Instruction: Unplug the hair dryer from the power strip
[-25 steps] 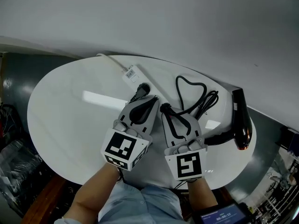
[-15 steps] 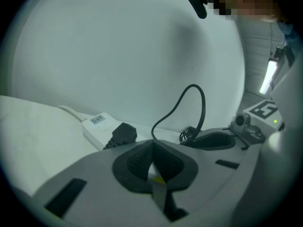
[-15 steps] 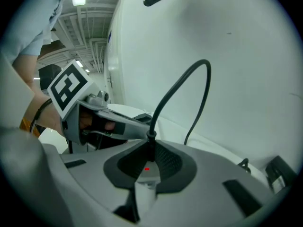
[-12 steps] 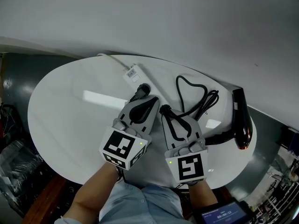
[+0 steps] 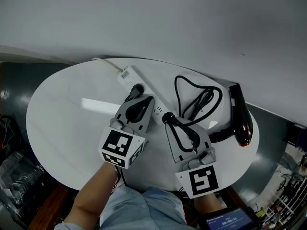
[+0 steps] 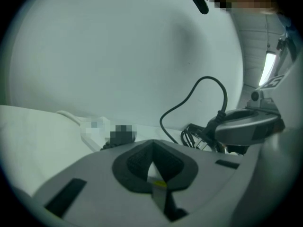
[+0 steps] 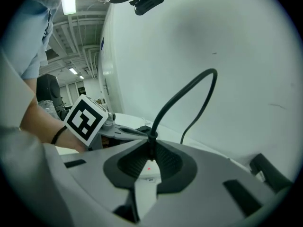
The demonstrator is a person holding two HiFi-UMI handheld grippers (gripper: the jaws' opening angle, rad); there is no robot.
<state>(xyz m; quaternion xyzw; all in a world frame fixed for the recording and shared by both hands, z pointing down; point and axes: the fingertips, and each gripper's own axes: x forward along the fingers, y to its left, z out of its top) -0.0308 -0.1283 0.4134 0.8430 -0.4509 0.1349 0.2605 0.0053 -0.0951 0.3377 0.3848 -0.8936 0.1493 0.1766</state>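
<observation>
White round table [image 5: 62, 128]: left tongs [image 6: 152, 170] clamp power strip [image 5: 125, 74], right tongs [image 7: 150, 151] grip black plug [image 5: 167, 119]

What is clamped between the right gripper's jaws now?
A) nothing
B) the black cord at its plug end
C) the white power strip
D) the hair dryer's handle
B: the right gripper view shows the right gripper shut on the black cord, which rises from between its jaws.

white oval table [image 5: 60, 128] against a plain pale wall [image 5: 153, 18], dark floor [image 5: 17, 83] below, ceiling strip lights [image 7: 69, 4] beyond.
</observation>
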